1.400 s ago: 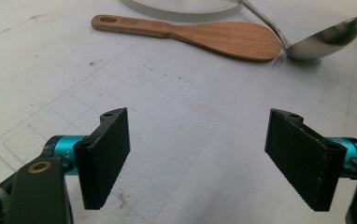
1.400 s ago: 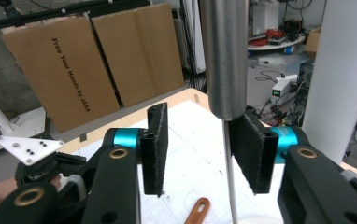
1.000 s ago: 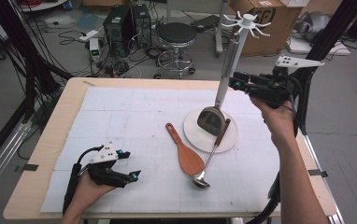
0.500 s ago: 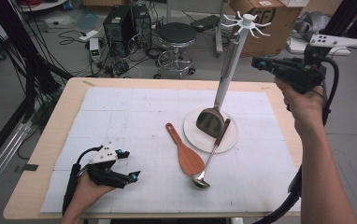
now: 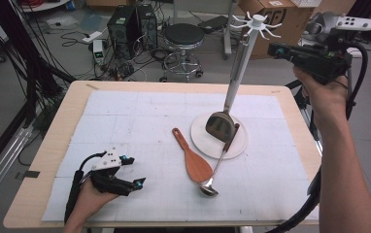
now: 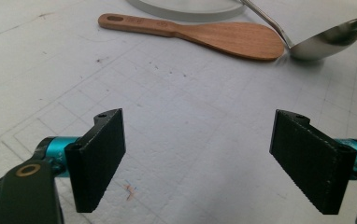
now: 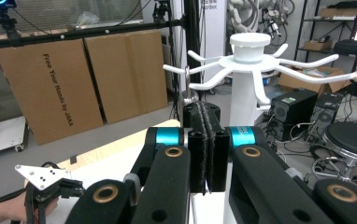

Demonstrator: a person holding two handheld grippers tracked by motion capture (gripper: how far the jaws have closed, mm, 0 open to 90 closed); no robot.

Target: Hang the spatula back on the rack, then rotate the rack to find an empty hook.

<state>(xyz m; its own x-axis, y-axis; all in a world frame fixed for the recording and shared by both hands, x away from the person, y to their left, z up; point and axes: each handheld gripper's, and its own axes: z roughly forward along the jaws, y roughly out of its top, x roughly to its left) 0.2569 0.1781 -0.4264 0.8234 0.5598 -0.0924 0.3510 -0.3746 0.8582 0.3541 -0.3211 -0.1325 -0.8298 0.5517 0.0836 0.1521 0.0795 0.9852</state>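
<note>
A white hook rack (image 5: pixel 256 22) rises from a round white base (image 5: pixel 237 145) at the table's right middle. A metal spatula (image 5: pixel 220 127) hangs from one of its hooks, its handle top (image 7: pixel 187 81) just behind my right gripper. That right gripper (image 5: pixel 277 50) is held high, level with the rack's top and a little to its right, jaws (image 7: pixel 207 140) pressed together on nothing. A wooden rice paddle (image 5: pixel 192 158) and a steel ladle (image 5: pixel 208 189) lie on the white mat. My left gripper (image 5: pixel 136 171) rests at the front left, open and pointing at them (image 6: pixel 204 154).
The ladle's handle leans onto the rack's base. In the left gripper view the paddle (image 6: pixel 204 35) and ladle bowl (image 6: pixel 331 39) lie ahead across bare mat (image 6: pixel 190 107). Beyond the table stand a black stool (image 5: pixel 183 36), cardboard boxes (image 5: pixel 280 19) and computer towers (image 5: pixel 127 24).
My right gripper has risen from beside the rack's pole to the height of its hooks and drifted right. The left gripper and the utensils on the mat have stayed put.
</note>
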